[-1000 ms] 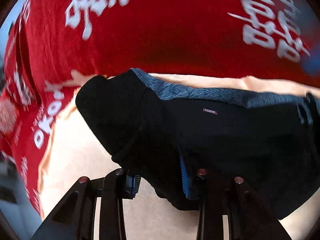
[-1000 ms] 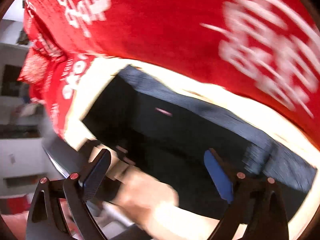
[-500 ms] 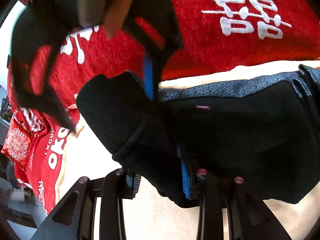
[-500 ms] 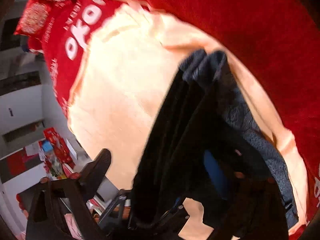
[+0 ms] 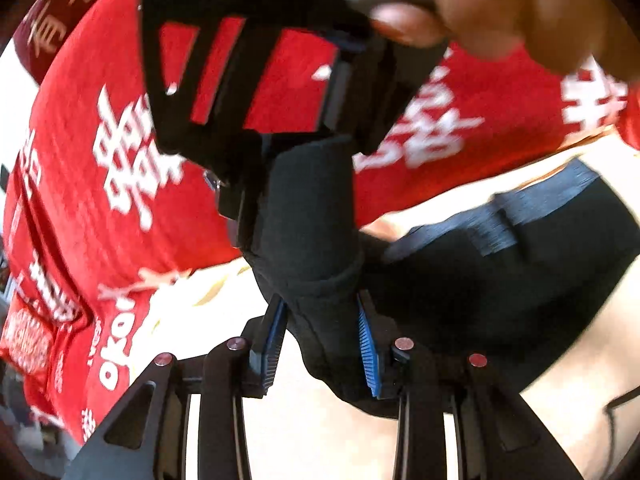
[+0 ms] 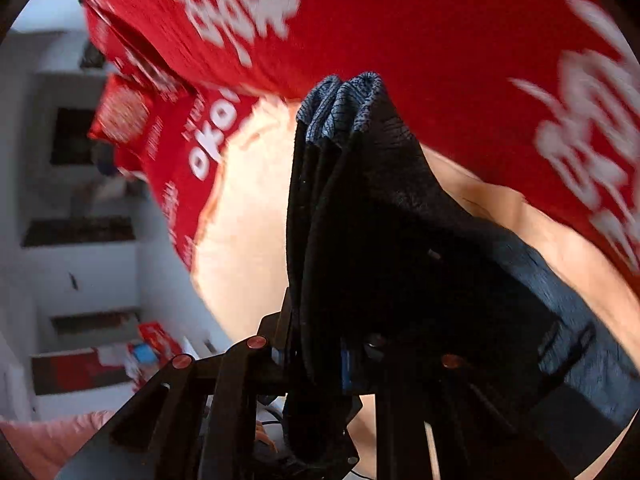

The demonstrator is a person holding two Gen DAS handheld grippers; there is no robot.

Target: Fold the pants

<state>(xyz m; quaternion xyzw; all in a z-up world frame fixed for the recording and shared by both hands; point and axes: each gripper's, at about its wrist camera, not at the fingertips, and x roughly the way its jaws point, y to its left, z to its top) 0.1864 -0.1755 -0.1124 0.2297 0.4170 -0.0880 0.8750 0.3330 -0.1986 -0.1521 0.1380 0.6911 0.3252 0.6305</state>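
The black pants [image 5: 460, 288] with a grey-blue waistband lie partly on a cream cloth [image 5: 320, 432]. My left gripper [image 5: 320, 344] is shut on a bunched fold of the pants, its blue pads on both sides. My right gripper [image 6: 316, 356] is shut on the same bundle of pants [image 6: 360, 208], which hangs lifted with the waistband layers at the top. In the left wrist view the right gripper [image 5: 280, 168] and the hand holding it fill the top and grip the upper end of the fold.
A red blanket [image 5: 100, 152] with white characters covers the bed behind the cream cloth; it also shows in the right wrist view [image 6: 400, 32]. White shelves [image 6: 80, 248] stand at the left of that view.
The right gripper closed on the pants' end and lifted it. The left gripper closed tighter on the fold and the bundle rose upright between the two grippers.
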